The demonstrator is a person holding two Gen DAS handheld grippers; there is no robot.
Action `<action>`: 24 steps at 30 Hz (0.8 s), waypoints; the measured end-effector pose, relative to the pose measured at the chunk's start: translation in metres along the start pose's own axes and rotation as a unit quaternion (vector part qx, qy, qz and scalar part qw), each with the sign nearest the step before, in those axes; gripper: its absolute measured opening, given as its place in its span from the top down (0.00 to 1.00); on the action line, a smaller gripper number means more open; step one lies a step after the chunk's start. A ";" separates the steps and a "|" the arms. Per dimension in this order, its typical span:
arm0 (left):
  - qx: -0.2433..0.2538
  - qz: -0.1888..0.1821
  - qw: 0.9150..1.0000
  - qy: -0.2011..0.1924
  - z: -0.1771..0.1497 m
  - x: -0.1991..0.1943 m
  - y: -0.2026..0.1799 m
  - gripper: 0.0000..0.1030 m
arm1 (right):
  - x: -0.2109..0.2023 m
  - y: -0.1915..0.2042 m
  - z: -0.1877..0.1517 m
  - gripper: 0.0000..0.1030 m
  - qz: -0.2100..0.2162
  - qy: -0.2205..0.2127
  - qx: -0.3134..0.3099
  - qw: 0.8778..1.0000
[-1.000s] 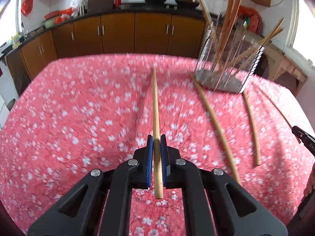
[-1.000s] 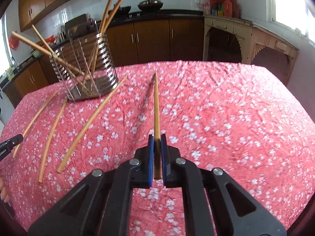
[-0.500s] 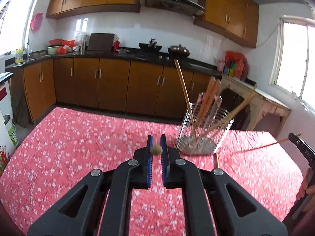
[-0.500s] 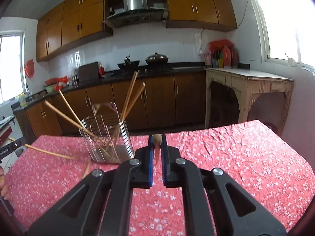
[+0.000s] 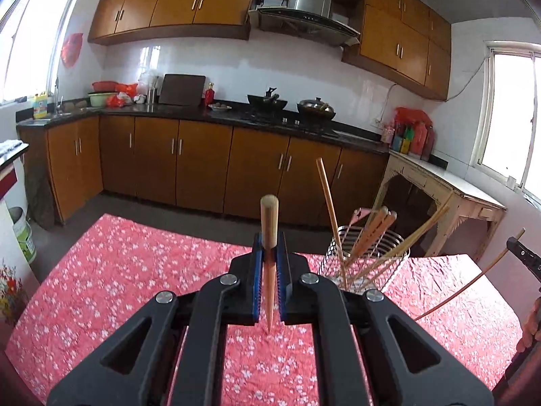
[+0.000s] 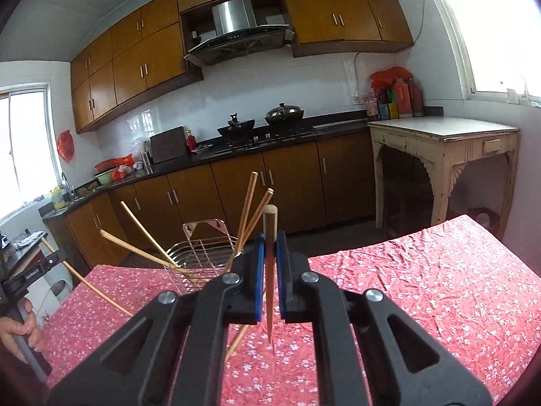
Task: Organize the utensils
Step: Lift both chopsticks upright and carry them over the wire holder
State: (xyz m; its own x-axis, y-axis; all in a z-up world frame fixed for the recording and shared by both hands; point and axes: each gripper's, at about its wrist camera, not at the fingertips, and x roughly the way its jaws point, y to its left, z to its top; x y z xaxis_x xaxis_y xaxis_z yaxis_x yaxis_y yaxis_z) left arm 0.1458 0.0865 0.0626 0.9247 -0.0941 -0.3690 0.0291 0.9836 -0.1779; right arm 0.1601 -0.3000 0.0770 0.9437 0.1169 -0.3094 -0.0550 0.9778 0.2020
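My left gripper (image 5: 269,241) is shut on a wooden chopstick (image 5: 269,213), held above the red floral tablecloth (image 5: 118,270) with its blunt end up. To its right stands a wire utensil holder (image 5: 367,257) with several chopsticks leaning in it. My right gripper (image 6: 270,242) is shut on another chopstick (image 6: 270,223), just right of the same holder (image 6: 203,253). Each gripper shows at the edge of the other's view with its thin chopstick slanting down: the right one (image 5: 522,257), the left one (image 6: 33,270).
One loose chopstick (image 6: 236,340) lies on the cloth (image 6: 439,287) below my right gripper. A person's hand (image 6: 20,328) grips the left handle. Brown kitchen cabinets (image 5: 203,169) run behind the table, and a cream side table (image 6: 443,135) stands at the right.
Both grippers have risen off the table and tipped upward, lifting their chopsticks clear of the cloth. The holder now sits lower in both views.
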 end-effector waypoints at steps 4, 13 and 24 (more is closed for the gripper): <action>-0.006 -0.008 1.000 -0.020 0.028 -0.005 -0.004 0.93 | -0.004 0.007 0.021 0.92 0.025 -0.010 0.005 1.000; -0.031 -0.024 0.992 -0.117 0.101 -0.020 -0.030 0.93 | -0.008 0.034 0.081 0.92 0.061 -0.067 -0.006 0.996; -0.067 -0.052 0.976 -0.201 0.136 -0.008 -0.058 0.93 | 0.032 0.062 0.114 0.92 0.076 -0.074 -0.019 0.994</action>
State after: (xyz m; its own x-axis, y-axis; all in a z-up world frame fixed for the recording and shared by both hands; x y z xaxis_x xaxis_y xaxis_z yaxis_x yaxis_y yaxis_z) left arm 0.1888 0.0511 0.2003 0.9945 -0.0973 0.0397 0.1049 0.9403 -0.3238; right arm 0.2238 -0.2555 0.1857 0.9611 0.2400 -0.1370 -0.2104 0.9569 0.2002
